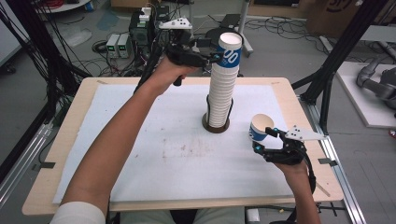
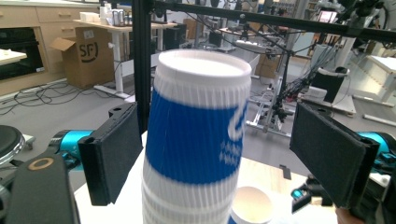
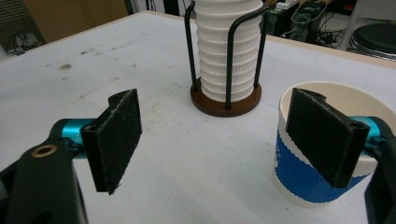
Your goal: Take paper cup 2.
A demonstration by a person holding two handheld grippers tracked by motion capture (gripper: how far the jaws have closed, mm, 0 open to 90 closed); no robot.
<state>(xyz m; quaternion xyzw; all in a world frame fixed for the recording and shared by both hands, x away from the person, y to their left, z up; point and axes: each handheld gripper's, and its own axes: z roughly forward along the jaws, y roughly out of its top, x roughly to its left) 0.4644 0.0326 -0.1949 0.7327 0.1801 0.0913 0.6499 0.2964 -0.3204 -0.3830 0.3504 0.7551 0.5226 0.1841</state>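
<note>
**Unstacking paper cups: one off, a tall pile left**

I'm working through a stack of paper cups point(image 1: 223, 88) standing in a wire cup holder point(image 3: 226, 100) near the middle of the table point(image 1: 60, 154). One single cup point(image 1: 259, 128) is already standing upright on the white mat toward the right side, well apart from the stack.

My right gripper point(image 1: 263, 140) is sitting right at that cup with its jaws apart; one pad looks like it's over the rim, the other is out in the open, so nothing's clamped.

My left gripper point(image 1: 215, 57) is up at the top cup point(image 2: 198, 121) of the stack, jaws spread on either side of its blue band, not touching as far as I can tell.

So I'm guessing early days: one cup separated, the next about to be pinched, and loads remaining.
</note>
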